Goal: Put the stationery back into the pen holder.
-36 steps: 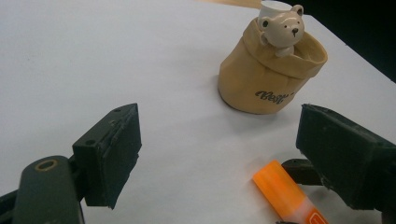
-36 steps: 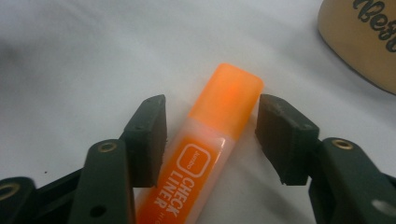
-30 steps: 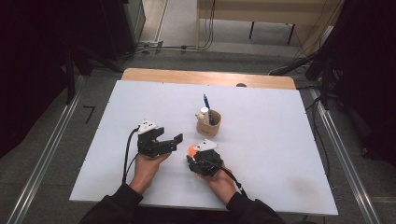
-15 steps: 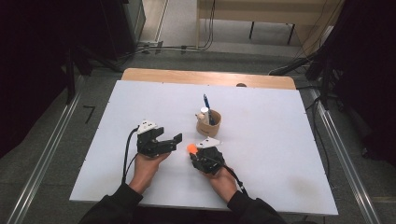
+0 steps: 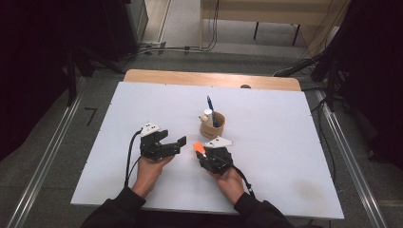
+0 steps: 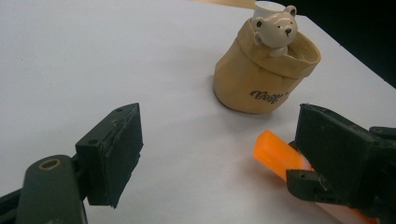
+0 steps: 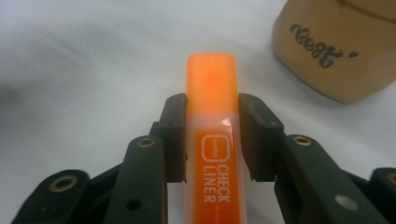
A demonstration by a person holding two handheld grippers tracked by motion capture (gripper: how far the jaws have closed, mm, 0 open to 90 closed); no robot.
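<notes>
My right gripper is shut on an orange highlighter marked CHECK LINER. Both pads press its sides after the jaws have just been closing on it. Its orange cap points toward a tan pouch-shaped cup a short way ahead. The cup holds a small white bear figure and a blue pen. My left gripper rests to the left, open, its jaws wide apart with bare table between them. The highlighter lies just behind its right jaw.
The white table top stretches out on all sides, with a wooden strip along the far edge. Black cables trail from both grippers toward the person's sleeves at the near edge.
The right gripper has turned a little, so its grey plate now shows, and the highlighter's orange end has crept slightly toward the cup. The left gripper has stayed put.
</notes>
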